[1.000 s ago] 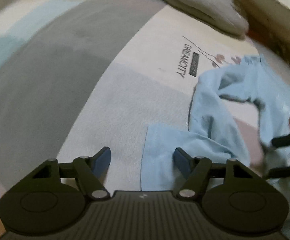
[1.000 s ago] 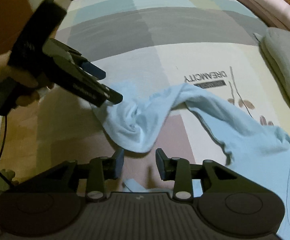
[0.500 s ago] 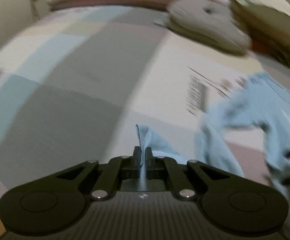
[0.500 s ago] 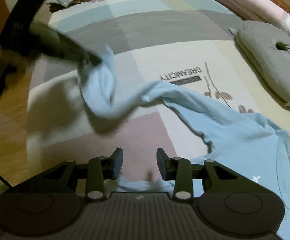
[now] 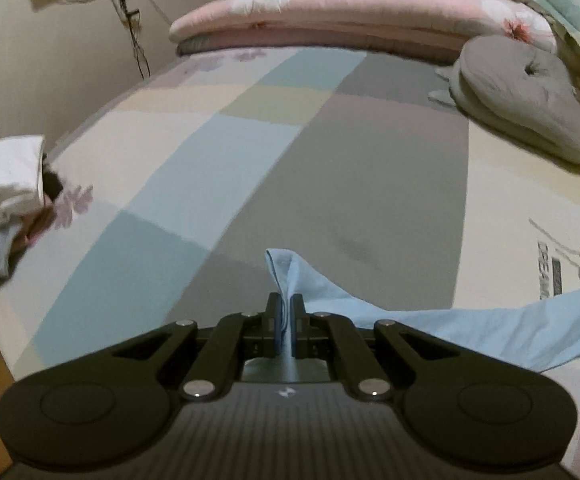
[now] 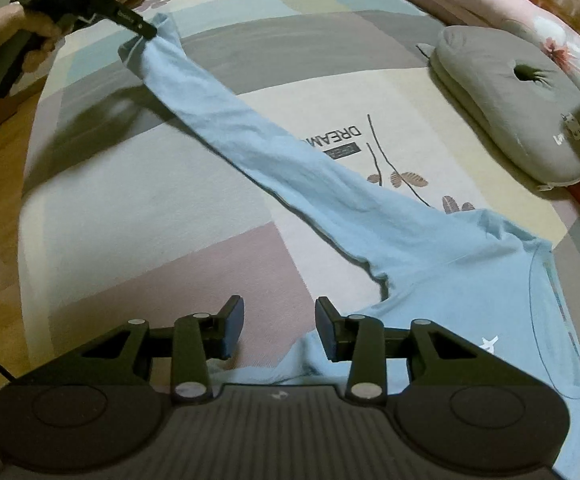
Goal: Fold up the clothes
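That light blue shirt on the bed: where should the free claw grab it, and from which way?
Probably the bunched hem of the light blue shirt just below the open right claw, coming straight down. The left claw holds the sleeve cuff stretched away, and the body lies flat.

You are in a bedroom at home. You see a big bed with a checked pastel sheet (image 5: 250, 152), a long pink flowery quilt roll (image 5: 349, 12) and a round grey cushion (image 6: 509, 100).
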Action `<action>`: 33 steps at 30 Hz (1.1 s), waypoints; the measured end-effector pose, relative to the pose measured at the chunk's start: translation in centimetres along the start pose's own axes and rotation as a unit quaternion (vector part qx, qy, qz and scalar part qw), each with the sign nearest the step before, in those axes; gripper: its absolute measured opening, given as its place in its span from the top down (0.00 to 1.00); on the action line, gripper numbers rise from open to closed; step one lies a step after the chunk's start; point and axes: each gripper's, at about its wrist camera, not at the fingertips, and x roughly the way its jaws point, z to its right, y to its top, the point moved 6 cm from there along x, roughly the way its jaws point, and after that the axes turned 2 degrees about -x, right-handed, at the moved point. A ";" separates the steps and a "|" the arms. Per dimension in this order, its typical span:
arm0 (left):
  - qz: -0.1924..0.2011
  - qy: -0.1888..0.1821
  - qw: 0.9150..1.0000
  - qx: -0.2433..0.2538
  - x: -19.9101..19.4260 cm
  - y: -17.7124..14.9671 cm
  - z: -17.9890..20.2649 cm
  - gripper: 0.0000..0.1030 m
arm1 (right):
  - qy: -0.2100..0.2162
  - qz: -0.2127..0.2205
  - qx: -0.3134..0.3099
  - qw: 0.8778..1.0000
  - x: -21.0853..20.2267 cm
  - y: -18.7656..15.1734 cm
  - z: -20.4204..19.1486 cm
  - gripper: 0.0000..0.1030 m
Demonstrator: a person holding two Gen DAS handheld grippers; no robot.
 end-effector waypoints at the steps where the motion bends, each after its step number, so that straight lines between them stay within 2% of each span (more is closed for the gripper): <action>1: 0.012 -0.002 1.000 -0.002 -0.3 0.9 -0.1 0.98 | -0.003 0.001 0.002 1.000 0.1 0.1 0.1 0.56; 5: 0.062 -0.011 0.998 -0.012 -1.3 4.2 -0.7 0.98 | -0.013 0.003 0.012 1.000 0.3 0.5 0.5 0.56; 7: 0.069 -0.012 0.998 -0.010 -0.9 5.2 -1.0 0.97 | -0.016 0.002 0.020 1.000 0.5 0.7 0.7 0.56; 9: 0.048 0.001 0.999 -0.012 0.6 5.3 -1.5 0.87 | -0.017 0.002 0.028 0.999 0.7 1.0 0.9 0.53; 11: 0.012 0.031 0.999 -0.028 2.9 4.8 -2.6 0.88 | -0.018 0.003 0.034 0.999 1.0 1.4 0.9 0.52; 13: -0.019 0.041 0.997 -0.055 4.5 4.3 -3.7 0.88 | -0.020 0.007 0.035 0.999 1.3 1.8 0.9 0.52; 15: -0.025 0.028 0.997 -0.070 4.8 3.9 -3.9 0.88 | -0.022 0.010 0.032 0.999 1.6 2.2 1.0 0.52; 21: -0.040 -0.026 0.999 -0.023 5.2 2.8 -0.3 0.81 | -0.039 0.017 -0.010 0.999 3.9 3.8 1.2 0.53; 25: -0.052 -0.067 0.996 0.007 5.9 1.9 3.0 0.78 | -0.062 0.008 -0.068 0.996 7.3 4.9 1.6 0.67; 28: -0.047 -0.091 0.994 0.037 5.5 1.4 5.3 0.77 | -0.075 0.004 -0.110 0.991 9.2 5.6 1.8 0.70; 31: -0.036 -0.105 0.992 0.066 4.9 1.1 7.2 0.75 | -0.069 0.012 -0.125 0.990 9.4 6.6 2.2 0.70; 33: -0.027 -0.110 0.991 0.078 4.6 1.3 8.2 0.74 | -0.060 0.021 -0.113 0.992 9.0 7.4 2.8 0.71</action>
